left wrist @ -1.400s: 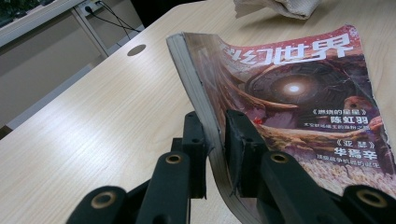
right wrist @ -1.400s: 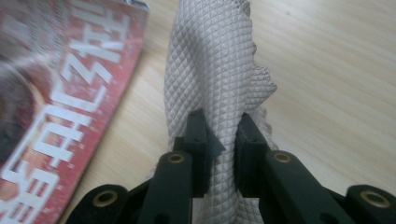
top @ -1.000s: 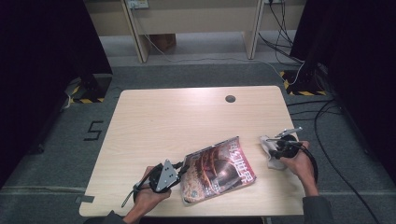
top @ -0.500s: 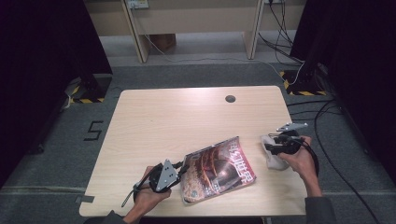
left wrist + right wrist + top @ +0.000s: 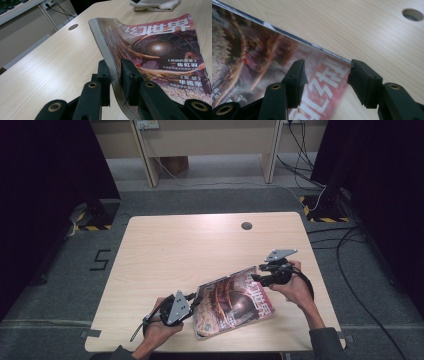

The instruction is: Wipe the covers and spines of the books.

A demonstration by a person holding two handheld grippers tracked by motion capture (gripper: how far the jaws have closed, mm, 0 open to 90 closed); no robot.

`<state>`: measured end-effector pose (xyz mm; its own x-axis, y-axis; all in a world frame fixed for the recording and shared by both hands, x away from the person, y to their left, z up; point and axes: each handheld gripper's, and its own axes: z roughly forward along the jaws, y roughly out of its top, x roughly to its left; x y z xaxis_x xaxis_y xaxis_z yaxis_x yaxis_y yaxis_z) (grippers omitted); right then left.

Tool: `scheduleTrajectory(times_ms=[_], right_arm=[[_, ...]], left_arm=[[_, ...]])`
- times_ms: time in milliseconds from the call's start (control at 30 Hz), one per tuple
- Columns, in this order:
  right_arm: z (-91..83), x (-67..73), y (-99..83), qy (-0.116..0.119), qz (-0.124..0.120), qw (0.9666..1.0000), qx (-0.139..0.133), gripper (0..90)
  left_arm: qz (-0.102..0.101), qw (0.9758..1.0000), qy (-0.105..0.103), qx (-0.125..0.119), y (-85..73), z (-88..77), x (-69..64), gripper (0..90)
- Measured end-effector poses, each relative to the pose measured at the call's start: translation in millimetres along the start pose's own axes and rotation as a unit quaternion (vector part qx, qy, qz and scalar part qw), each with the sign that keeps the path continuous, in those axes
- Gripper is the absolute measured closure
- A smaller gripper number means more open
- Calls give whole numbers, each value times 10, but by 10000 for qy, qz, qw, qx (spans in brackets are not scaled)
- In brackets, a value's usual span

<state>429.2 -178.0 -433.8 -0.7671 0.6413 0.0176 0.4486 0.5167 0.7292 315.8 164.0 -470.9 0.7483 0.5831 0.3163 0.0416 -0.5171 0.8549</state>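
A thick magazine (image 5: 232, 302) with a dark red cover lies at the table's front, its left edge lifted and bowed. My left gripper (image 5: 196, 301) is shut on that edge; in the left gripper view the pads (image 5: 128, 75) pinch the page block (image 5: 110, 57) from both sides. My right gripper (image 5: 256, 279) hovers over the magazine's far right corner. Its jaws have just been opening and now stand apart, as the right gripper view (image 5: 325, 67) shows, with only the cover (image 5: 262, 62) below them and nothing pressed between them.
A pale folded cloth (image 5: 155, 5) lies beyond the magazine, near the right hand. A round cable hole (image 5: 246, 225) sits at the far side of the wooden table (image 5: 175, 250). Cables and desk legs stand on the floor beyond.
The right hand moved left and slightly up, from the cloth at the table's right edge to above the magazine's far right corner. The left gripper and the magazine have not moved.
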Motion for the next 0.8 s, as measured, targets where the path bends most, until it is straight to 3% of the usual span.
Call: scheduleTrajectory(times_ms=[233,500,600,800], right_arm=[[203,169,142,186,-280,9994,16,435],[405,359,251,543,-692,9961,-15,387],[433,393,290,521,-785,9955,-18,380],[480,433,339,712,-964,9928,16,366]], left_arm=[[31,10000,0,-17,4,-2,-8,777],[73,10000,-13,-26,7,-7,-19,782],[116,9999,-19,-24,11,-7,-23,784],[105,9999,-29,-24,5,-1,-15,784]])
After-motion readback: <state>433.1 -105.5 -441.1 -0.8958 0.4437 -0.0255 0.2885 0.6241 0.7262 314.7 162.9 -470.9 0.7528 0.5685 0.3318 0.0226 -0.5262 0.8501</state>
